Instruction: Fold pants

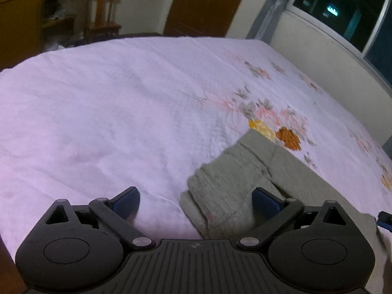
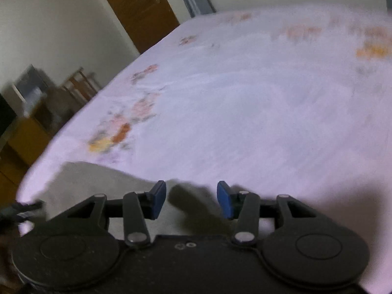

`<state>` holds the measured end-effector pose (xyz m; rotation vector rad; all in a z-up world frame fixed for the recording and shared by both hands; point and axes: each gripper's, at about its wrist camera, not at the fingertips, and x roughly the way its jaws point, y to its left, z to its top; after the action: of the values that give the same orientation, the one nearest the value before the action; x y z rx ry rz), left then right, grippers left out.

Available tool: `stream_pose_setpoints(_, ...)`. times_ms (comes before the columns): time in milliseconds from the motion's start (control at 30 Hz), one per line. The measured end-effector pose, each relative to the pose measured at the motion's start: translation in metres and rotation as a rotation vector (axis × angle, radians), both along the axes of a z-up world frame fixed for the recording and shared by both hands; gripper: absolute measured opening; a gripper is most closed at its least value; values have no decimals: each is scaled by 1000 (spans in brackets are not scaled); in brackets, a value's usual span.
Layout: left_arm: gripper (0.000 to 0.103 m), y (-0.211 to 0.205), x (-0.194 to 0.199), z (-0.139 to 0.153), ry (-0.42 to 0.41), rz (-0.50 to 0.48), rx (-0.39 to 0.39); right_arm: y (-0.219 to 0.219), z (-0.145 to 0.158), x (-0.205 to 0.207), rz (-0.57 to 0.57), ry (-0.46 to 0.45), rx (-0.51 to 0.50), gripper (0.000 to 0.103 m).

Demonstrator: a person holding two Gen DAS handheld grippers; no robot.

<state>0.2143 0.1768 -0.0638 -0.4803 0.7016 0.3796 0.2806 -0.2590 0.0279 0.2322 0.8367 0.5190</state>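
Grey-green pants (image 1: 247, 171) lie folded in layers on the pale pink bedspread (image 1: 110, 112), near the bed's front edge. My left gripper (image 1: 196, 202) is open, held just above the pants' near left corner, with nothing between its blue pads. In the right wrist view the pants (image 2: 98, 183) show as a blurred grey patch at lower left. My right gripper (image 2: 192, 199) is open and empty, over the pants' right edge. The tip of the right gripper (image 1: 384, 218) shows at the far right of the left wrist view.
The bedspread has floral embroidery (image 1: 269, 120) beyond the pants. A wooden chair (image 1: 103, 12), a cabinet (image 1: 22, 22) and a door (image 1: 208, 2) stand past the far edge of the bed. A dark window (image 1: 343, 7) is at the right. The right wrist view is motion-blurred.
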Motion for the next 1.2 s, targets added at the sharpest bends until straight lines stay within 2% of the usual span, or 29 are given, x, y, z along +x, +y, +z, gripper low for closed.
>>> stream_pose_setpoints(67, 99, 1, -1, 0, -3, 5, -2, -1, -4, 6, 27, 52, 42, 40)
stream_pose_setpoints(167, 93, -2, 2, 1, -12, 9, 16, 11, -10, 9, 79, 85, 17, 38)
stream_pose_setpoints(200, 77, -4, 4, 1, -13, 2, 25, 14, -10, 8, 94, 90, 21, 36)
stream_pose_setpoints(233, 51, -6, 7, -1, -18, -30, 11, 19, -8, 4, 97, 65, -14, 29)
stream_pose_setpoints(267, 49, -9, 10, 0, -19, -52, 4, 24, -7, 2, 109, 47, -53, 26)
stream_pose_setpoints(300, 43, -13, 11, 3, -18, -61, 37, 29, -7, 0, 121, 41, -83, 19)
stream_pose_setpoints(333, 36, -17, 12, 5, -22, -75, 64, 32, -6, -2, 132, 30, -105, 8)
stream_pose_setpoints(433, 29, -12, 7, 12, -58, -78, 53, 42, 0, -6, 158, -17, -144, 0)
stream_pose_setpoints(533, 27, -7, -2, 18, -136, -78, 30, 41, 11, -12, 165, -86, -149, 0)
stream_pose_setpoints(600, 27, -8, 3, 15, -125, -82, 43, 40, 13, -11, 152, -122, -148, 0)
stream_pose_setpoints(633, 27, -7, 7, 11, -104, -84, 45, 42, 9, -9, 140, -129, -179, 0)
stream_pose_setpoints(767, 28, 1, 7, -9, -87, -83, 29, 50, -24, 2, 141, -86, -256, 0)
stream_pose_setpoints(833, 30, 6, 5, -9, -89, -87, 13, 49, -24, 3, 120, -94, -260, 0)
stream_pose_setpoints(900, 32, 9, -3, 1, -100, -68, 28, 45, -15, 0, 48, -131, -314, 0)
stream_pose_setpoints(1000, 33, 2, -19, 29, -132, -19, 141, 29, 5, -15, 14, -157, -173, 0)
stream_pose_setpoints(1100, 36, -26, -16, 37, -163, -131, 145, 43, 6, -35, 107, -129, -58, 0)
stream_pose_setpoints(1133, 47, -35, -9, 32, -154, -179, 144, 51, -2, -40, 126, -98, -54, 0)
stream_pose_setpoints(1200, 52, -45, 7, 10, -69, -219, 161, 55, -25, -38, 110, -4, -99, 0)
